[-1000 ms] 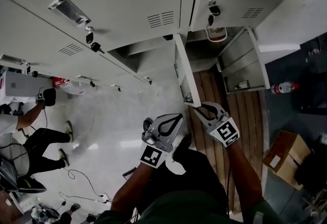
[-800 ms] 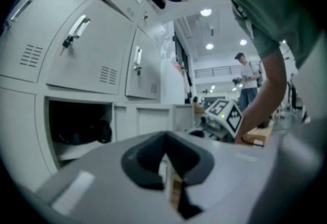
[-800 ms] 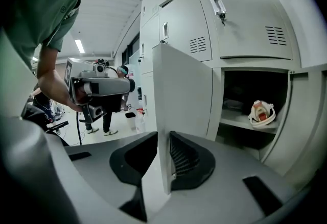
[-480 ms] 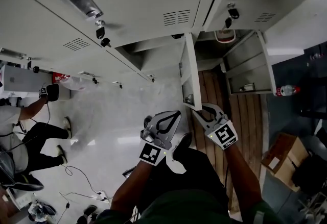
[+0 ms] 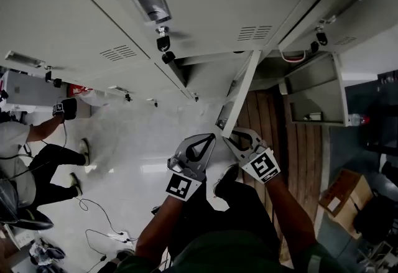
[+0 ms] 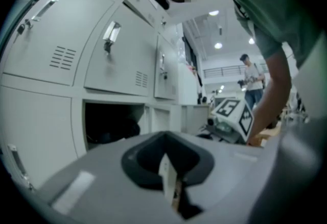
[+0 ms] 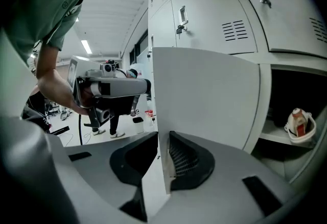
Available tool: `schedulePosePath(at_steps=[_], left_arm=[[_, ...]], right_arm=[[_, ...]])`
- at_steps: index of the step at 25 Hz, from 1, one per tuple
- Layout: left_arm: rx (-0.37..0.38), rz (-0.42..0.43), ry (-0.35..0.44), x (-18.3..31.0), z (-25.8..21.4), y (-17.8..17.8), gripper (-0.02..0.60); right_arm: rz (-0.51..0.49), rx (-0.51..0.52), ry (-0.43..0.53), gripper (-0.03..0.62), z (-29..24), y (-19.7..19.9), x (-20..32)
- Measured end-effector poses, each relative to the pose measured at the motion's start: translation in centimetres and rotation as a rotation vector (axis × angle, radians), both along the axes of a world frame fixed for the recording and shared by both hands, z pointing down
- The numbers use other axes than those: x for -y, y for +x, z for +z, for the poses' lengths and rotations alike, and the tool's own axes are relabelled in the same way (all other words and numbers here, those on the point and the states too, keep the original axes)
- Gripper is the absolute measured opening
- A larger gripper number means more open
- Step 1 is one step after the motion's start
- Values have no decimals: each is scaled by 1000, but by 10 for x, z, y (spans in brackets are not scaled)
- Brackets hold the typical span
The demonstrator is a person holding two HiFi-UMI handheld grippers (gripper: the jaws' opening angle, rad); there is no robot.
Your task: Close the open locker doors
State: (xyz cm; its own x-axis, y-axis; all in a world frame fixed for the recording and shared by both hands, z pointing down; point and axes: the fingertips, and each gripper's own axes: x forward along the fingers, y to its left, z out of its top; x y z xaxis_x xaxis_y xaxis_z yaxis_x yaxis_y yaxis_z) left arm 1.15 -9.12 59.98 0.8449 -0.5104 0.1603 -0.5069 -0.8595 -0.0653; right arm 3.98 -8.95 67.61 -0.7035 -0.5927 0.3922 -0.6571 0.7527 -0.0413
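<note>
An open grey locker door (image 5: 241, 92) juts out from the locker bank (image 5: 205, 10), its free edge pointing down at me. My right gripper (image 5: 229, 135) is shut on that edge. In the right gripper view the door panel (image 7: 204, 95) stands on edge between the jaws of my right gripper (image 7: 162, 167), beside its dark compartment (image 7: 296, 90). My left gripper (image 5: 209, 137) hangs just left of the door, shut and holding nothing; my left gripper (image 6: 168, 187) faces an open compartment (image 6: 110, 123). A second open door (image 5: 311, 94) stands further right.
A white and red object (image 7: 299, 126) lies on the compartment shelf. A person (image 5: 31, 153) stands at the left, with cables (image 5: 99, 222) on the floor. A cardboard box (image 5: 345, 194) sits at the right beside wooden planks (image 5: 273, 135).
The view has tilted and the held door now slants from upper right to lower left. My right gripper stays on its edge and has shifted slightly left, as has the left gripper.
</note>
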Motion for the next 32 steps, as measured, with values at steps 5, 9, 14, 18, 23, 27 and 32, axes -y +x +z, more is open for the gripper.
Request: schedulePosePath(at_steps=[5, 9, 14, 18, 23, 27, 32], left_arm=[[11, -23, -3, 25, -3, -34, 2], [14, -35, 9, 45, -8, -59, 2], [24, -46, 13, 68, -9, -85, 2], [39, -34, 27, 83, -11, -99, 2], [-80, -102, -41, 99, -22, -110, 2], [-88, -101, -45, 107, -29, -114, 2], [-87, -83, -32, 113, -42, -116, 2]], right_arm=[[9, 3, 2, 67, -2, -38, 32], [31, 7, 6, 67, -4, -63, 61], [60, 1, 11, 67, -3, -83, 95], [96, -4, 17, 66, -2, -92, 120], [136, -6, 15, 64, -2, -99, 148], [174, -4, 16, 63, -5, -99, 172], [214, -7, 11, 61, -7, -98, 196]])
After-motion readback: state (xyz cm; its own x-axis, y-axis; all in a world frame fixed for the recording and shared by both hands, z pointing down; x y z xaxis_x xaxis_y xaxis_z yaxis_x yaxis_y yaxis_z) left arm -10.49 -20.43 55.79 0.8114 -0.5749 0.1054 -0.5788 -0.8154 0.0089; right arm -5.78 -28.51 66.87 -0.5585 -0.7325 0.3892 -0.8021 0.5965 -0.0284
